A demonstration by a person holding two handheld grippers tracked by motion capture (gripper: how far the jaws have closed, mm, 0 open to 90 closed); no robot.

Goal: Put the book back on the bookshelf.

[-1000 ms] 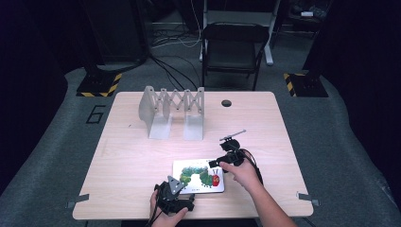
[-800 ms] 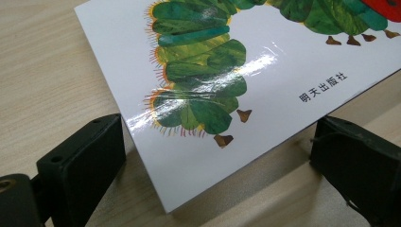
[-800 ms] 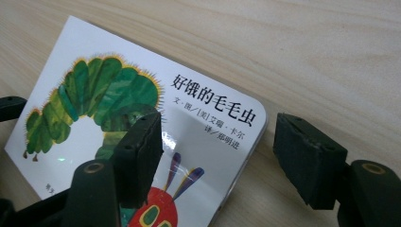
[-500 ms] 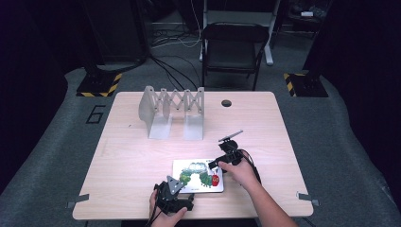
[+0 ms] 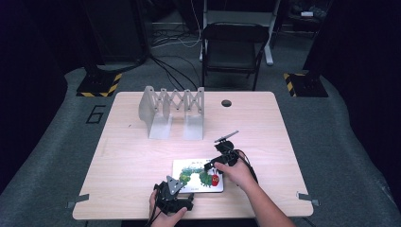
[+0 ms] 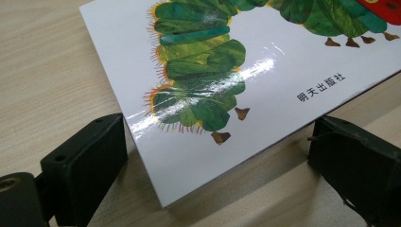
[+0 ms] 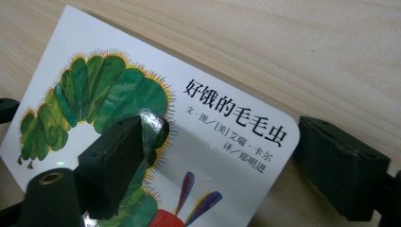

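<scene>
A white picture book [image 5: 191, 171] with a green caterpillar on its cover lies flat near the table's front edge. My left gripper [image 5: 183, 195] is at its near left corner. In the left gripper view that corner of the book [image 6: 246, 90] pokes between the open jaws of my left gripper [image 6: 217, 142], which rest on the table. My right gripper [image 5: 213, 166] is at the book's far right corner. In the right gripper view the book [image 7: 142, 132] has one jaw of my right gripper [image 7: 222, 142] above its cover and the other beside its edge. These jaws have just been opening.
A white accordion-style rack [image 5: 172, 111] stands upright at the back left of the wooden table [image 5: 265, 142]. A small round hole [image 5: 226, 102] sits near the table's far edge. A dark chair [image 5: 231, 47] stands behind the table. Bare wood lies to the left and right of the book.
The right hand has shifted slightly at the book's right end. The left gripper and the book stay where they were.
</scene>
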